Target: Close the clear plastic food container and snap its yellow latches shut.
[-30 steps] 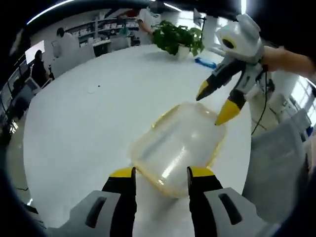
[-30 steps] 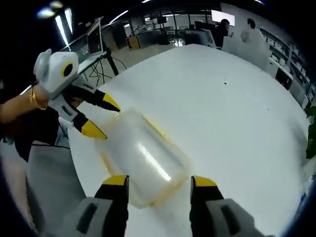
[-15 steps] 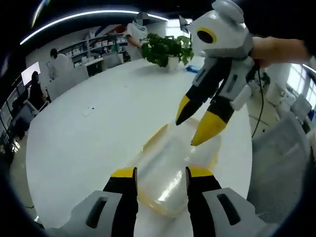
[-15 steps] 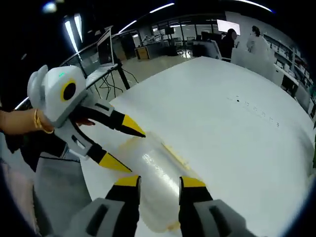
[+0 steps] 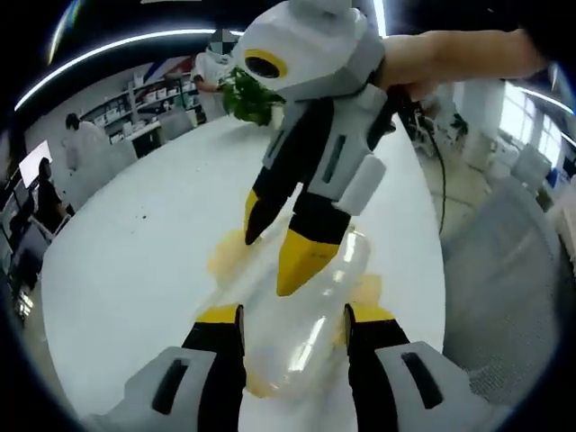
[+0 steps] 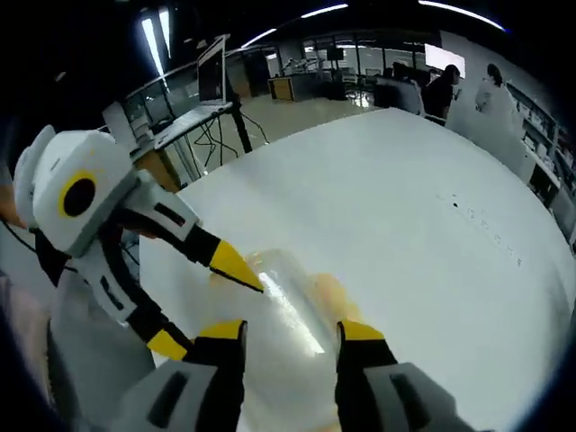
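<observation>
The clear plastic container [image 5: 301, 346] with yellow latches [image 5: 227, 259] lies on the white table [image 5: 126, 252], its lid down. My left gripper [image 5: 294, 315] is open, and its jaws straddle the container's near end. My right gripper [image 5: 274, 247] reaches in from above, open, with one yellow fingertip [image 5: 299, 263] down on the lid. In the right gripper view the container [image 6: 290, 292] sits between the open jaws of my right gripper [image 6: 290, 331]. There the left gripper [image 6: 207, 310] comes in from the left, and one of its fingertips [image 6: 236, 265] touches the container.
A potted plant [image 5: 245, 94] stands at the table's far side. A grey chair [image 5: 513, 297] is close to the table's edge on the right. People sit and stand near desks in the background [image 6: 441, 85]. A monitor on a stand [image 6: 211, 67] is off the table.
Both grippers have closed in on the container and on each other. The right gripper now looms much larger in the left gripper view, with its fingertip on the lid.
</observation>
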The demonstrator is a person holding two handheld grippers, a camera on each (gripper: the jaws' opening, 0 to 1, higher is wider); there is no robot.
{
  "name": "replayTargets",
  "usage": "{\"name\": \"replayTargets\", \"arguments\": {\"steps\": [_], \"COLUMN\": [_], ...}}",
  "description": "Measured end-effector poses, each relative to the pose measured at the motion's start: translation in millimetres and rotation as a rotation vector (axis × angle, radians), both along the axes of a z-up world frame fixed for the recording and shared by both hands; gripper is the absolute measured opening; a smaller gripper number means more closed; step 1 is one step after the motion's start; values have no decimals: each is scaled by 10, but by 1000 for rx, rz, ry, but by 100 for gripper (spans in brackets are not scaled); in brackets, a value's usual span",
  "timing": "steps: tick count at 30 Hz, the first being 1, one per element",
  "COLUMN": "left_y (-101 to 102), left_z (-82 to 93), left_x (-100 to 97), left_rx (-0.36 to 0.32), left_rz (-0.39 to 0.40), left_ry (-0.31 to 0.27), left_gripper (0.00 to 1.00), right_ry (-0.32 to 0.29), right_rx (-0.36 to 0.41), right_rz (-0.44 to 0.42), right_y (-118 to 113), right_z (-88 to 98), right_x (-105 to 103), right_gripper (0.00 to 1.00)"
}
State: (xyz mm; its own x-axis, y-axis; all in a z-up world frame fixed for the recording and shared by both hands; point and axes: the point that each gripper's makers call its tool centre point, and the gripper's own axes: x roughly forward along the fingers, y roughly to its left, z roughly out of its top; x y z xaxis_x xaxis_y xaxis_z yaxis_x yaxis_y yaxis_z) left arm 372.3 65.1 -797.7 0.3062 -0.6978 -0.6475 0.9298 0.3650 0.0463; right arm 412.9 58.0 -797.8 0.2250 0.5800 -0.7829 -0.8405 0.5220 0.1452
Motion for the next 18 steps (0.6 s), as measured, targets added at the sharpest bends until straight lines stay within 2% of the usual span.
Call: {"name": "replayTargets", "arguments": {"steps": [4,7,11,12,14,16,18], "left_y": [-30,-66,-18,-36,-75,-99,-124], "left_z": [-38,-77,-195,-182,-161,-164,-167], "left_x": [-40,-110,-98,-69,-99,-110,-134], "left_rx": [47,76,179,171,137,131,126], "left_rz": [-88,-146,-189,-180,-161,-171,-183], "left_ry": [-66,-95,-164,-190,-162,-185,-201], "left_gripper": [47,49,45,43,42,40,36], "right_ry": [4,11,49,70,58,61,73], "right_rx": [-74,-102,-141,-153,-189,-244,-227], "right_rz": [122,174,235,275,311,350,346], "right_y": [-1,25,37,31,7,-45,3], "right_z": [-62,-86,-124,-139,-159,-196,-188], "right_x": [12,39,35,-13,8,14,26], "right_gripper": [41,41,41,41,41,41,41]}}
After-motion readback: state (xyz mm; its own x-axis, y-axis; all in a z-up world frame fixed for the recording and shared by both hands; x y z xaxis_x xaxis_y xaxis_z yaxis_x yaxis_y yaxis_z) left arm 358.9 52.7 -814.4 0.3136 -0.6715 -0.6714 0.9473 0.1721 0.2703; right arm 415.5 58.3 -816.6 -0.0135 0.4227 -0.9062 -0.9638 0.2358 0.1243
